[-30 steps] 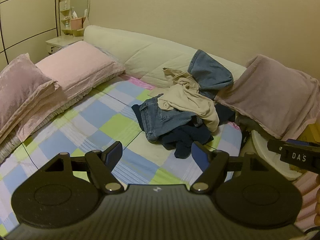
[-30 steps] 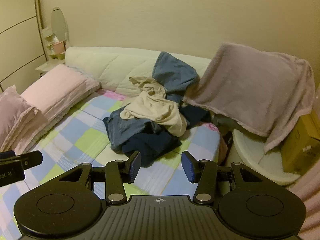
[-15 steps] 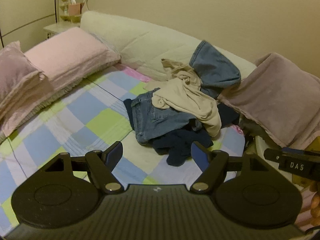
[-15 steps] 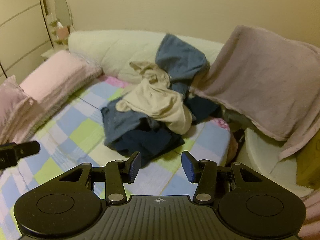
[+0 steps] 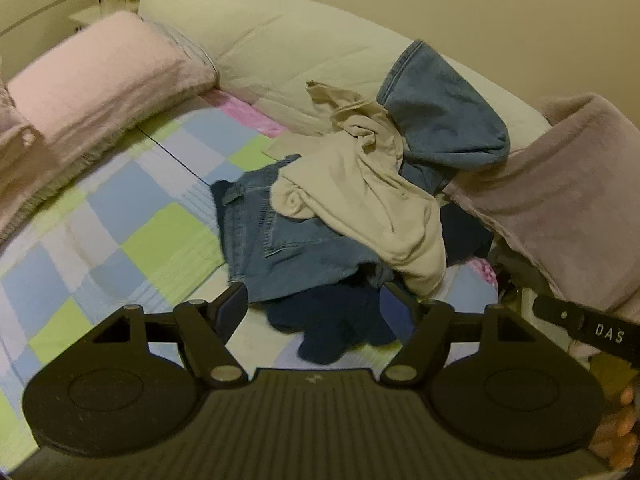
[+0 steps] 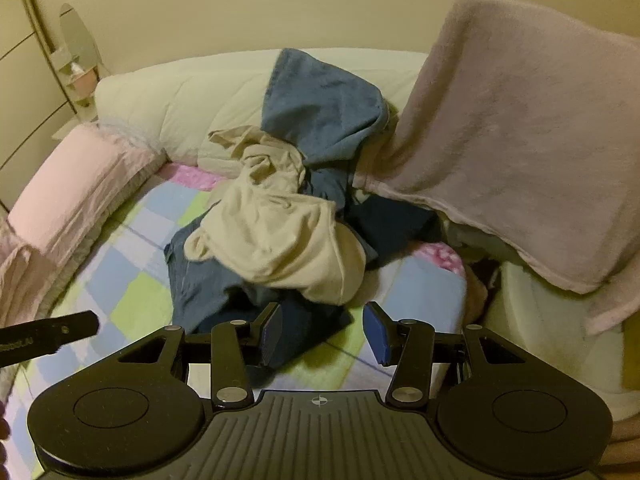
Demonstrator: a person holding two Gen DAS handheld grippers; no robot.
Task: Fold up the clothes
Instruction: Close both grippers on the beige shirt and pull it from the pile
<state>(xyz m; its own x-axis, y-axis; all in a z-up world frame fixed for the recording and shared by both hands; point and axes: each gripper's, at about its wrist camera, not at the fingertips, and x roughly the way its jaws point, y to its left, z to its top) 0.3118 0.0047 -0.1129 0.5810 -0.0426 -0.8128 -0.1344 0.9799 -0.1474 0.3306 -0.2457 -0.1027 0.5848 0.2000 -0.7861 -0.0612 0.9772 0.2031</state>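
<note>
A heap of clothes lies on the checked bedspread (image 5: pixel 132 216). A cream garment (image 5: pixel 360 196) (image 6: pixel 276 240) tops it, over blue jeans (image 5: pixel 276 248) (image 6: pixel 200 280) and a dark navy garment (image 5: pixel 332 320) (image 6: pixel 308 320). A lighter denim piece (image 5: pixel 440 120) (image 6: pixel 320 108) leans on the headboard. My left gripper (image 5: pixel 316 308) hangs open just short of the navy garment, holding nothing. My right gripper (image 6: pixel 322 332) is open too, above the navy garment's near edge and empty.
Pink pillows (image 5: pixel 100 84) (image 6: pixel 72 192) line the bed's left side. A mauve blanket (image 5: pixel 560 200) (image 6: pixel 520 140) drapes over something at the right, beside the bed's edge. A cream headboard (image 5: pixel 280 40) backs the heap. A white tub (image 6: pixel 540 328) sits low on the right.
Both grippers have moved forward and down toward the clothes heap, which now looks larger and nearer. Both have stayed open.
</note>
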